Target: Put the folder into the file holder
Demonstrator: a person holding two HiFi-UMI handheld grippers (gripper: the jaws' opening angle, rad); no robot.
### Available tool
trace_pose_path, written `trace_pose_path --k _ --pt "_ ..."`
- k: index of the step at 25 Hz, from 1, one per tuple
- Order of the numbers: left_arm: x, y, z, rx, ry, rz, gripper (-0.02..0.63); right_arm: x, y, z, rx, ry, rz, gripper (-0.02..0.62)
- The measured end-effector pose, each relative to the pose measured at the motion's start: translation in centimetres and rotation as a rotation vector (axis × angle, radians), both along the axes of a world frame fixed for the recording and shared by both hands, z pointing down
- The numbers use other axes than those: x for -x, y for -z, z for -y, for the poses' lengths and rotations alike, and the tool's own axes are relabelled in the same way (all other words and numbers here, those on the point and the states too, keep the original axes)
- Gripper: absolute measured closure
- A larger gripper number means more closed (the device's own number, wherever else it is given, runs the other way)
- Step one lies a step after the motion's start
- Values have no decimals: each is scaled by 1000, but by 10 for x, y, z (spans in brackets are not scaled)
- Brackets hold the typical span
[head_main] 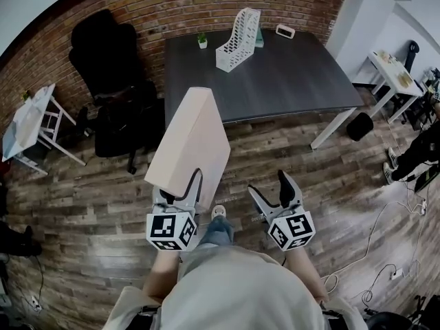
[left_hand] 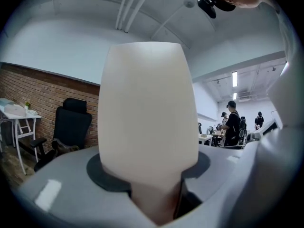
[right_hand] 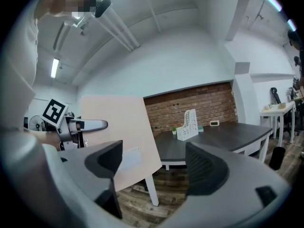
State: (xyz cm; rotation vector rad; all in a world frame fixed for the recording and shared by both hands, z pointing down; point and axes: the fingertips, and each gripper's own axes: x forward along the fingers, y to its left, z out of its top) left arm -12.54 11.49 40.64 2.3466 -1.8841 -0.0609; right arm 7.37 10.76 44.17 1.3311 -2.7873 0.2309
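While left gripper clamps beige folder, its label unreadable.

Table ahead, against the brick wall. Holder on the table's far side, left of centre. Plant just left of the holder, near the far-left corner. Small box right of the holder, at the far edge. Chair left of the table. Side table further left. Bin on the floor by the table's near-right leg. Another table far right. Folder between the left gripper's jaws, short of the table's near edge. Right gripper just right of it, apart from the folder, nothing between its jaws.
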Motion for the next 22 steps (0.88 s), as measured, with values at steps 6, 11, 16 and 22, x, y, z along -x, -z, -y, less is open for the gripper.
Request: trace_pose_path --k 6,11,16,22 --pt "22 15 79 -32 -27 -2 335 22 12 72 -17 -33 15 206" --pt "37 22 142 -36 -51 4 335 40 21 126 -28 -53 18 206" --pt "46 19 188 -24 -75 8 336 48 18 161 -16 -83 18 206" --pt "49 26 238 -36 -87 14 336 50 11 189 11 -87 27 206"
